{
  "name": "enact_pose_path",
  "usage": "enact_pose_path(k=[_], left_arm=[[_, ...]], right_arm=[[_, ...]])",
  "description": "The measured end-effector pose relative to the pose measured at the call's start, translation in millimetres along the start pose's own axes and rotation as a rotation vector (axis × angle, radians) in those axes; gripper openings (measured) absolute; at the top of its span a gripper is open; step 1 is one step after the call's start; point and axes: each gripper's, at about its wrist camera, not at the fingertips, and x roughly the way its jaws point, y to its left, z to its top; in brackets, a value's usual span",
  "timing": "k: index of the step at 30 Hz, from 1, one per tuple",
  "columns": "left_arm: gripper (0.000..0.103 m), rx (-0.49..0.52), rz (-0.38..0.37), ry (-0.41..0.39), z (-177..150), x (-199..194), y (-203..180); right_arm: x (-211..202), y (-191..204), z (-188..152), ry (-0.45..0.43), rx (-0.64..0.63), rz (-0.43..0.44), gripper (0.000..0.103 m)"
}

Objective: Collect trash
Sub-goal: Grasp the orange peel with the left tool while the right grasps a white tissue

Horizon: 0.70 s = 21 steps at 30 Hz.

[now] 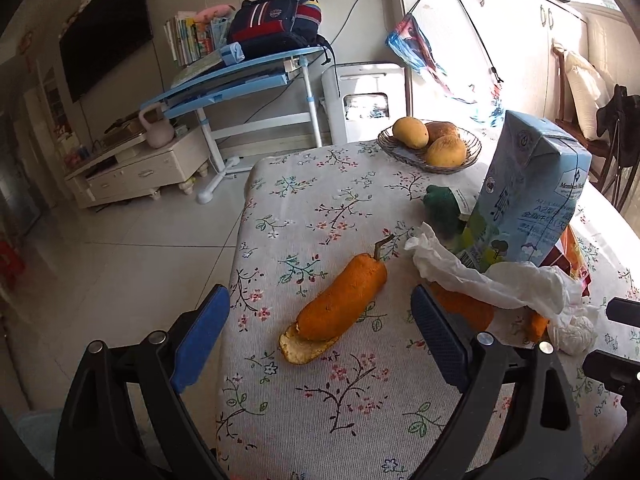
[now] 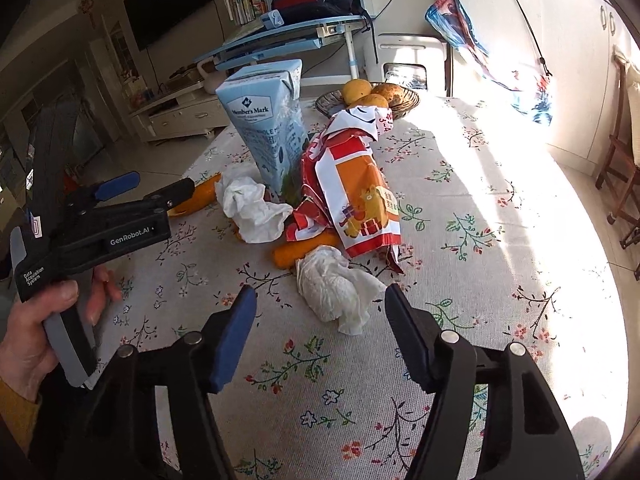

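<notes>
Both grippers hover released above the floral surface: left gripper over an orange peel, right gripper facing a crumpled tissue.

The blue milk carton reads "Member's Mark" on its face, the black body of the left gripper carries "GenRobot.AI" on its side and "Data Acquisition System" on its handle, and the Chinese print on the carton and the snack bag is too small to read.
</notes>
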Motion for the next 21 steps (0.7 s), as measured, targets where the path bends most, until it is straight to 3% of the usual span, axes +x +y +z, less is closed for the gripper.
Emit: enact_pose_path(k=[4, 8, 16, 18, 21], left_arm=[[0.087, 0.051, 0.011, 0.036, 7.3, 19.5, -5.9], [0.077, 0.066, -0.036, 0.099, 8.6, 33.8, -10.3], [0.026, 0.033, -0.123, 0.177, 4.4, 47.7, -9.7], [0.022, 0.010, -0.158, 0.186, 2.3, 44.2, -7.7], [0.020, -0.043, -0.240, 0.208, -4.0, 35.9, -2.0]], right_arm=[[5.9, -3.0, 0.7, 0.012, 0.007, -0.003, 0.060], [10.4, -5.7, 0.8, 0.025, 0.014, -0.003, 0.057], [19.1, -9.8, 1.6, 0.050, 0.024, 0.003, 0.041], [19.5, -12.8, 2.5, 0.056, 0.036, 0.020, 0.029], [15.7, -14.2, 1.8, 0.050, 0.039, 0.031, 0.024]])
